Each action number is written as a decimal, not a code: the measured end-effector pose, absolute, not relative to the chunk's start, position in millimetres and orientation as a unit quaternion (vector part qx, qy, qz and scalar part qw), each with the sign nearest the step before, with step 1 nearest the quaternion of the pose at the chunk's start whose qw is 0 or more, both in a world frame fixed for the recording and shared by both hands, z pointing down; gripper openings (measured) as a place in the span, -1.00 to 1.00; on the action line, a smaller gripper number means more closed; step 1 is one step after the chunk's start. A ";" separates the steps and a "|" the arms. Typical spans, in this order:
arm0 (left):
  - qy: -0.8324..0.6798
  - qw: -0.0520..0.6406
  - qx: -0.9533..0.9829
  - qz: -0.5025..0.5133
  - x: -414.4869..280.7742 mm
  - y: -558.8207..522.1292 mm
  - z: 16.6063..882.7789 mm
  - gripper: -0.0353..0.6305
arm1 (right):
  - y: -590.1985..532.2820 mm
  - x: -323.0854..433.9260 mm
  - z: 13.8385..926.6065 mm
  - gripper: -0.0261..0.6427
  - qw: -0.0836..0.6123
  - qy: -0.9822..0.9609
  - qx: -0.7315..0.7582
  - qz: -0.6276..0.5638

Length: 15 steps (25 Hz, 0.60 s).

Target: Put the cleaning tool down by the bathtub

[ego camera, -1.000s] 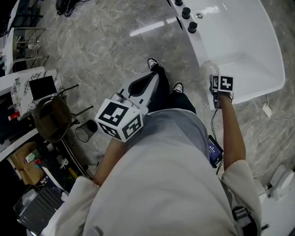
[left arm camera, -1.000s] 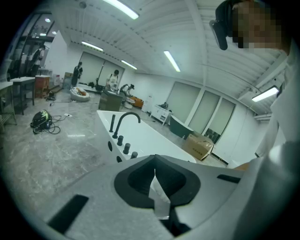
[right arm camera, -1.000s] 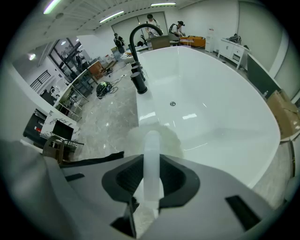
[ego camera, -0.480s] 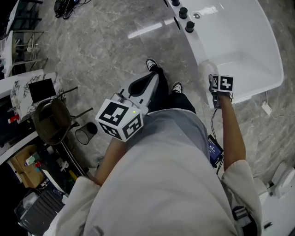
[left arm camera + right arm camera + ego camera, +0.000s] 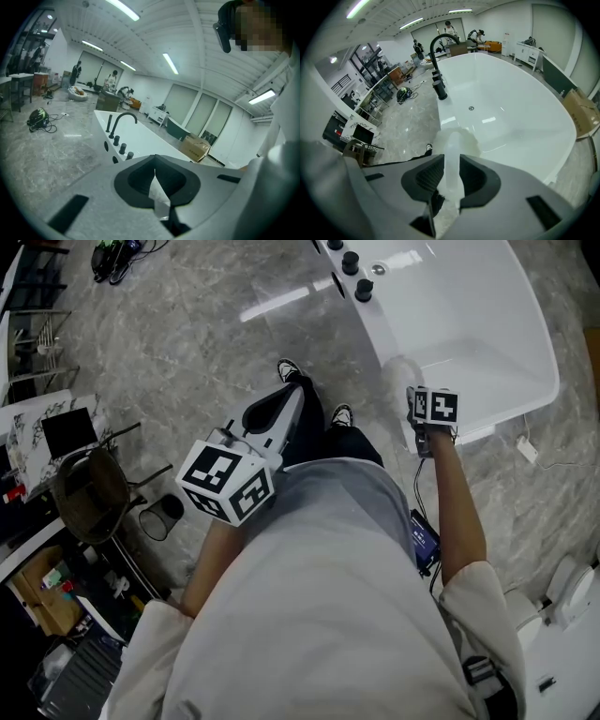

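Both grippers and the bathtub (image 5: 473, 306) sit slightly higher and further left in the head view than half a second earlier. The right gripper's place at the tub's near end is unchanged.

Right gripper (image 5: 452, 163): the jaws are closed on the pale, translucent handle of the cleaning tool (image 5: 457, 139). The handle runs up between the two dark pads. The tool's rounded, whitish head projects beyond the jaw tips. In the right gripper view the head overlaps the near rim of the bathtub, with the white basin beyond it and the grey marble floor (image 5: 187, 334) to its left. In the head view the tool shows as a pale blur at the same rim, just ahead of the gripper's marker cube. Whether the head touches the rim cannot be determined. The tool is carried, not set down.

Left gripper (image 5: 155, 164): the jaws are brought together, tip to tip. A thin pale sliver (image 5: 158, 197) shows along the seam between the pads; its nature cannot be identified. This gripper is held in front of the person's body, well apart from the tub, pointing toward the floor near the person's shoes (image 5: 289, 369).

A black faucet (image 5: 438, 49) with a row of black knobs stands on the tub's far rim.
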State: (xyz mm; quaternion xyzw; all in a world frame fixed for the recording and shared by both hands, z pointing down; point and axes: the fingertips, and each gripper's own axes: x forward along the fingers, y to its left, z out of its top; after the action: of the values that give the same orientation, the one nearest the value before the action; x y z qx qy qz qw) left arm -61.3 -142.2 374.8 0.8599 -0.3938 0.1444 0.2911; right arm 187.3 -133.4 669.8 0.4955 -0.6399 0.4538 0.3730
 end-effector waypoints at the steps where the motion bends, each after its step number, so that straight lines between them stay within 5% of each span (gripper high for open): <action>1: -0.393 0.293 0.860 0.143 -58.9 -141.7 375.3 -0.88 | -132.6 189.4 667.4 -0.66 0.372 -0.640 0.497 0.453; 15: -0.378 0.300 0.865 0.135 -43.7 -139.8 381.7 -0.88 | -130.4 185.1 628.9 -0.66 0.329 -0.665 0.504 0.442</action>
State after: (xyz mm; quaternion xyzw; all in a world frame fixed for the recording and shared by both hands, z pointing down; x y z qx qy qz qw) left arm -43.7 -139.8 381.7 0.8652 -0.3783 0.1354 0.3000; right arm 185.1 -130.4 628.9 0.5042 -0.6650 0.4417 0.3293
